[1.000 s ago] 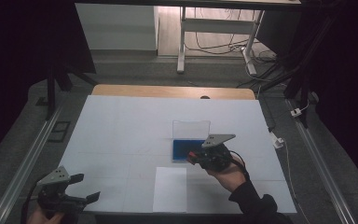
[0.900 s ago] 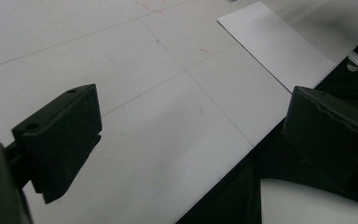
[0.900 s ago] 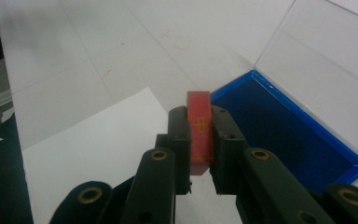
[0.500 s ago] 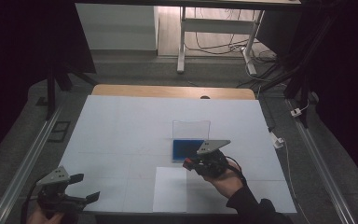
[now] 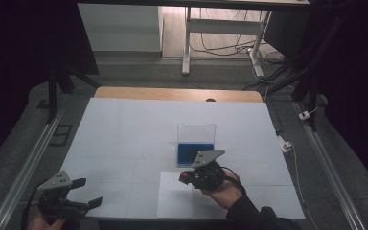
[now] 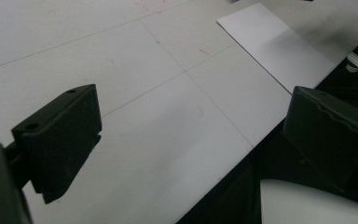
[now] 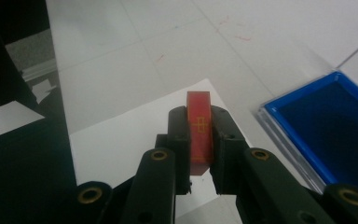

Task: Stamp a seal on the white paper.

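Two grippers work over a white-covered table (image 5: 124,129). The right gripper (image 5: 188,177) sits near the middle of the table's near half, held in a hand (image 5: 223,191) that comes in from the near edge, and its jaws are clamped on a small red block (image 7: 199,133). In the right gripper view the block stands on end between the two black jaws, with a faint yellow mark on its facing side; what the mark is I cannot make out. The block hangs over a white sheet of paper (image 5: 172,196) that lies at the near edge, its far right corner under the gripper.

Just beyond the right gripper is a shallow clear case with a blue pad (image 5: 195,153) inside, its transparent lid (image 5: 196,132) standing up at the far side. The gripper's grey plate overlaps the case's near right corner in the high view.

At the near left corner the left gripper (image 5: 91,192) hangs low over the table, well apart from everything else. Its jaws are spread wide with nothing between them, bare table showing through the gap.
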Action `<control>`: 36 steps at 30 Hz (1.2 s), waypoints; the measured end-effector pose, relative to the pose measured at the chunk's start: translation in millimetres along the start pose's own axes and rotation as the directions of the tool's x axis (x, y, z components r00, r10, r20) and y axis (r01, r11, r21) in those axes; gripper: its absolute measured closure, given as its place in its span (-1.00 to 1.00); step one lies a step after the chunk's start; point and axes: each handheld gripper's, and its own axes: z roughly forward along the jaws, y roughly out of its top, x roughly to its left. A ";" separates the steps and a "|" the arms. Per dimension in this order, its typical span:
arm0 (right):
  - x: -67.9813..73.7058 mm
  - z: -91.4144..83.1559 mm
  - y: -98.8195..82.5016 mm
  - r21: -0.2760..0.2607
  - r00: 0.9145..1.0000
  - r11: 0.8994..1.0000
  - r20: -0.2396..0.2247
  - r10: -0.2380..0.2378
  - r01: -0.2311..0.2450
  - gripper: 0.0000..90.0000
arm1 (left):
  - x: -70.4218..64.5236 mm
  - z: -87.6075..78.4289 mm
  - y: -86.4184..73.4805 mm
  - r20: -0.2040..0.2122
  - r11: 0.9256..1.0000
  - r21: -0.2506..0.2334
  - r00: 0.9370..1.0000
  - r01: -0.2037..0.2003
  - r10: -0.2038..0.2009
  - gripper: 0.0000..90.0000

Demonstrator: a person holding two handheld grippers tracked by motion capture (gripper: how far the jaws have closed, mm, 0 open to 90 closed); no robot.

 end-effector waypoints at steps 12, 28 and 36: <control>9.4 20.4 -1.0 0.048 0.999 0.998 -0.032 -0.040 0.042 0.78 | -0.1 -0.3 -0.2 -0.001 1.000 -0.003 1.000 0.001 -0.001 -0.90; 13.5 45.4 -6.2 0.100 0.995 0.990 -0.033 -0.094 0.097 0.78 | 0.0 -0.4 -0.3 0.003 1.000 -0.005 1.000 0.002 -0.002 -0.90; 12.3 51.5 -9.9 0.102 0.994 0.989 -0.036 -0.106 0.109 0.78 | 0.3 -0.7 -0.4 0.004 1.000 -0.007 1.000 0.003 -0.003 -0.90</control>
